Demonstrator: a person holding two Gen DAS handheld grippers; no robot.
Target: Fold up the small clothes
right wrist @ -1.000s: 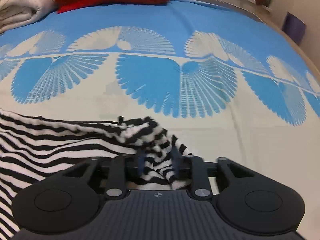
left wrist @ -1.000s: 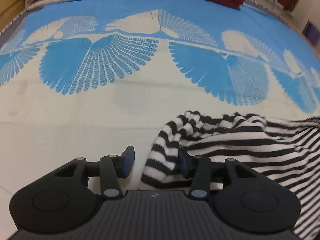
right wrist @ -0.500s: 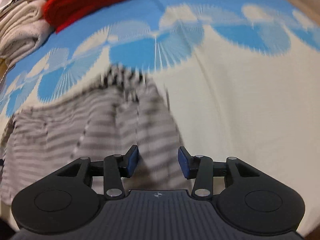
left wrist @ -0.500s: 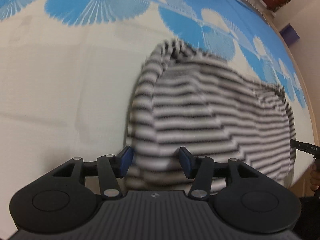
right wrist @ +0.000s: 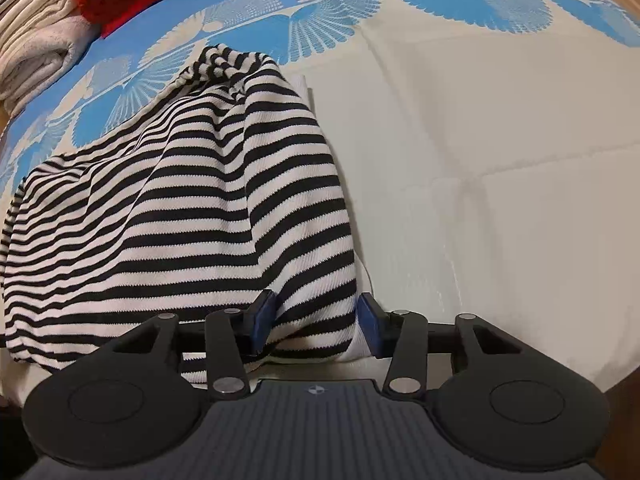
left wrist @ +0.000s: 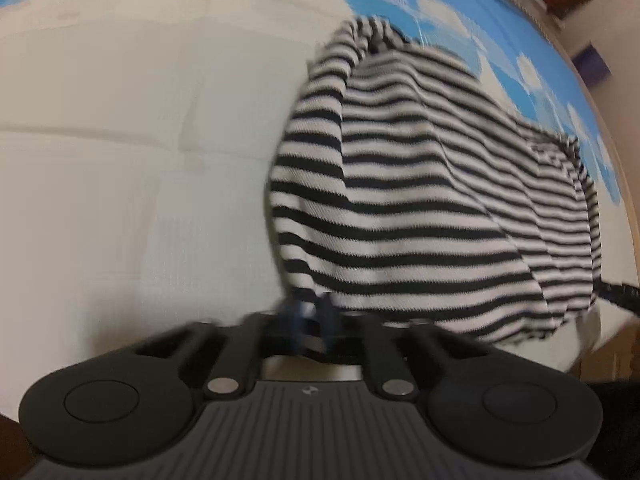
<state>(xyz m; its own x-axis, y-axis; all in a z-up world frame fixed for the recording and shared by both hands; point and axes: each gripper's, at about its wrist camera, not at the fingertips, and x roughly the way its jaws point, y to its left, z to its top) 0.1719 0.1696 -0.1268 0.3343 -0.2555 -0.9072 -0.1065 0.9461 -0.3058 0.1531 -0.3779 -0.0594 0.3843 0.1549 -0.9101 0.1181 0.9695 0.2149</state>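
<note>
Both grippers have swung back to the near hem of the striped top (right wrist: 192, 208), which lies on the bedspread (right wrist: 480, 152). Left gripper (left wrist: 306, 318) is pinched together on that hem; right gripper (right wrist: 316, 322) is closing around it, pads not yet pressing. Lifting early could leave the right corner behind and skew the fold.

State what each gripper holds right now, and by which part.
The left gripper is shut on the striped garment at its near corner edge. The right gripper is closing around the garment's other near corner, its pads not yet pressing it.
</note>
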